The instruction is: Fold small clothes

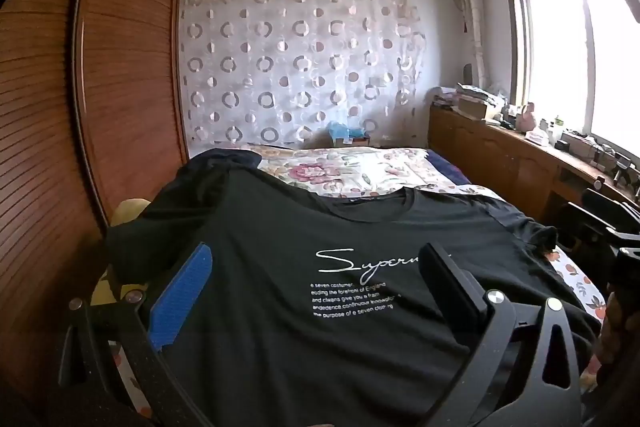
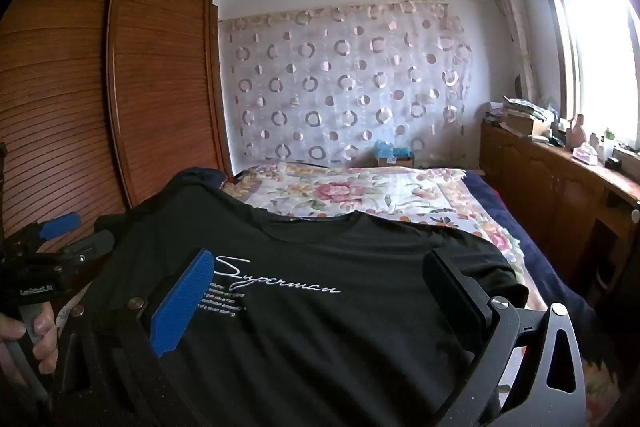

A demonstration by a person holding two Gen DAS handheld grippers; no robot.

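Observation:
A black T-shirt [image 1: 320,227] lies face up on the bed, with white "Superman" script [image 2: 276,281] on its chest and its collar [image 1: 372,205] towards the far wall. My left gripper [image 1: 316,279] hovers open over the shirt's chest, with nothing between its blue pad [image 1: 184,295] and its black finger [image 1: 448,283]. My right gripper [image 2: 318,291] is also open, just above the shirt's right half. In the right wrist view, a hand [image 2: 40,327] holds the left gripper [image 2: 76,233] at the shirt's left edge.
A floral bedspread [image 1: 360,167] covers the bed beyond the shirt, and another dark garment [image 1: 224,157] is bunched at the far left. A wooden wardrobe [image 1: 120,67] stands close on the left. A cluttered wooden cabinet [image 2: 552,187] runs under the window on the right.

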